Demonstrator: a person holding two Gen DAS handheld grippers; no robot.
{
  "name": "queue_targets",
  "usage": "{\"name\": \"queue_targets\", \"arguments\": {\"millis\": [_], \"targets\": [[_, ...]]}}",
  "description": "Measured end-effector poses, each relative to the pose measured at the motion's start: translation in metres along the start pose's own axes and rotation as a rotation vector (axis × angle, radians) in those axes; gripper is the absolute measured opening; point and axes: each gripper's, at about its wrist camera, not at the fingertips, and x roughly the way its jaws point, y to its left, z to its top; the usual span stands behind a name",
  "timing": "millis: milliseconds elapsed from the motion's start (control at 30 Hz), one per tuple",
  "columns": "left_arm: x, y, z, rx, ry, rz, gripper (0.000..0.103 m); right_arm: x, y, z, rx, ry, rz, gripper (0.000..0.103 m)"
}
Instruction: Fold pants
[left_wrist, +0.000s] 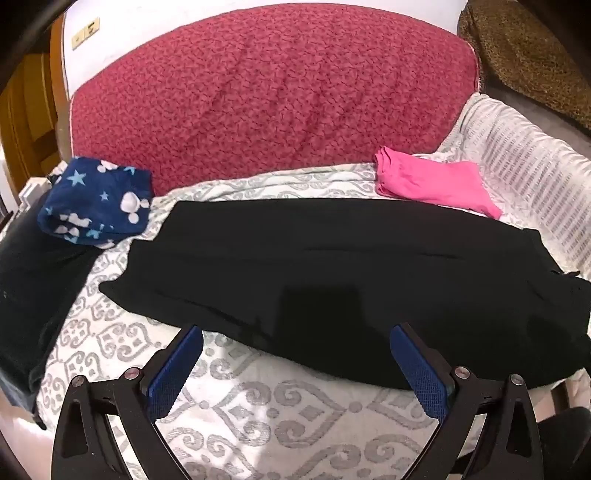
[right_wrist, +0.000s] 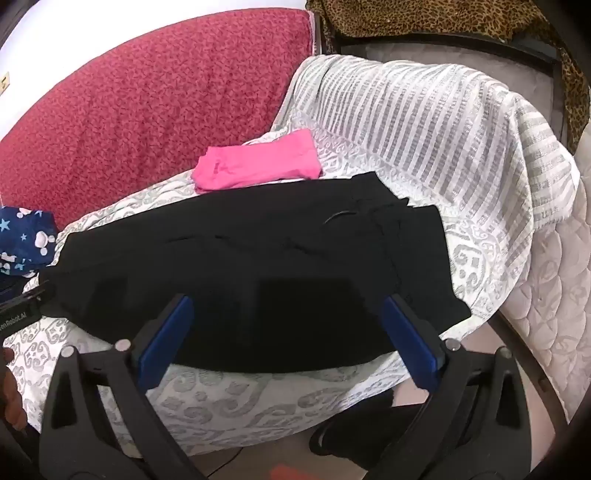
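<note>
Left wrist view showed the black pants (left_wrist: 314, 273) lying long and flat across the patterned bedsheet (left_wrist: 258, 413), and the left gripper (left_wrist: 295, 354) hung wide apart over their near edge, holding nothing. The right gripper (right_wrist: 284, 321) was wide too, over the waist end. I think a fold was about to start, so each gripper needed to go down and pinch an end.

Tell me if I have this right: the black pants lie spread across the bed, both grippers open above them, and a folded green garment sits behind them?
Not quite: the folded garment behind the black pants is pink, as the right wrist view shows. The rest holds: the pants lie spread on the bed, with left gripper and right gripper open.
</note>
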Motion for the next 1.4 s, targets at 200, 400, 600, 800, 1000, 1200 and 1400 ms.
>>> {"name": "queue_targets", "arguments": {"millis": [200, 400, 600, 800, 1000, 1200, 1400], "targets": [[-0.003, -0.005, -0.012, -0.052, 0.011, -0.075, 0.103, 0.002, 0.013, -0.004, -0.023, 0.042, -0.027, 0.102], [-0.001, 0.02, -0.006, -0.058, 0.016, -0.104, 0.103, 0.001, 0.018, 0.005, -0.013, 0.073, -0.011, 0.102], [0.0, 0.026, -0.009, -0.066, 0.019, -0.107, 0.103, -0.004, 0.031, 0.009, -0.033, 0.058, 0.005, 0.099], [-0.003, 0.027, -0.012, -0.067, 0.007, -0.104, 0.103, -0.009, 0.039, 0.01, -0.049, 0.05, 0.003, 0.096], [-0.004, 0.028, -0.013, -0.056, -0.007, -0.096, 0.103, -0.008, 0.041, 0.008, -0.047, 0.058, 0.012, 0.086], [-0.005, 0.033, -0.017, -0.058, -0.019, -0.084, 0.103, -0.011, 0.046, 0.009, -0.04, 0.053, 0.026, 0.08], [-0.007, 0.033, -0.017, -0.055, -0.029, -0.082, 0.103, -0.016, 0.055, 0.009, -0.075, 0.032, 0.006, 0.079]]}}
